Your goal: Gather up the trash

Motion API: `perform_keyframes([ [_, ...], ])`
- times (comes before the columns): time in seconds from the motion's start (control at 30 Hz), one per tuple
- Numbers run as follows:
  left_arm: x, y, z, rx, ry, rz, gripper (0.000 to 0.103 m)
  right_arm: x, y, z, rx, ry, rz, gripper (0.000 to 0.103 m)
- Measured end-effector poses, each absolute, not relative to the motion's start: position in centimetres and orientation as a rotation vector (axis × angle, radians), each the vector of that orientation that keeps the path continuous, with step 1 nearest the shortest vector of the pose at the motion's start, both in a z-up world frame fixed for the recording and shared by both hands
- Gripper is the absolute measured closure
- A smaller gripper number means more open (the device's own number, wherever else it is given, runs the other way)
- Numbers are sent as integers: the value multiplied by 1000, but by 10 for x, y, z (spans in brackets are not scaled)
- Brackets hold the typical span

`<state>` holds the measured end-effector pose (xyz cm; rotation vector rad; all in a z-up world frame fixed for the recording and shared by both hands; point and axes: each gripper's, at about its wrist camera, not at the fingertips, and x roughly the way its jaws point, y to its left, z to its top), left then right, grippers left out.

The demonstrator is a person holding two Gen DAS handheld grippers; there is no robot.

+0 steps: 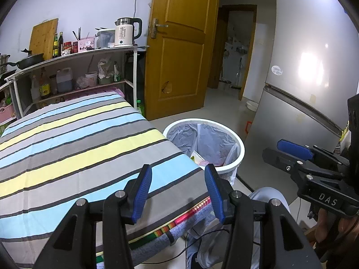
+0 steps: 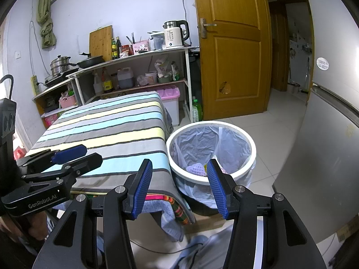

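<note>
**Both hands empty, bin waiting beside the striped tabletop**

Here we are: the left gripper (image 1: 178, 192) hangs over the near edge of the striped cloth (image 1: 74, 154) covering the tabletop, fingers (image 1: 141, 192) apart with nothing between them. The right gripper (image 2: 179, 188) sits alongside, its fingers (image 2: 216, 188) apart too, framing the near rim of the white bin (image 2: 253, 144) without touching it.

Where's the trash? What shows is down inside the bin, on the clear liner bag (image 2: 202, 141): a pale lilac foam net (image 2: 196, 168) and some scraps next to it, too tangled to name. The cloth itself looks bare from both views, so collection seems well along, or the next piece lies out of sight.

Handling, by my reckoning: the foam net is feather-light and squashy, so a gentle pinch across its middle would do. The liner is thin, slippery film; take it by the gathered edge at the rim, not the sidewall, or it may tear or slide free.
</note>
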<state>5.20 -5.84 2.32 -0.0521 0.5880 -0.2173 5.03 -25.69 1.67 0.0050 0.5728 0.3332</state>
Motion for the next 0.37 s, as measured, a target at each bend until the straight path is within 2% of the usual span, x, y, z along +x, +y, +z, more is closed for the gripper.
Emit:
perform_keyframes([
  [0.37, 54, -58, 19, -58, 594, -216, 52, 52, -256, 17, 1, 576, 336, 51],
])
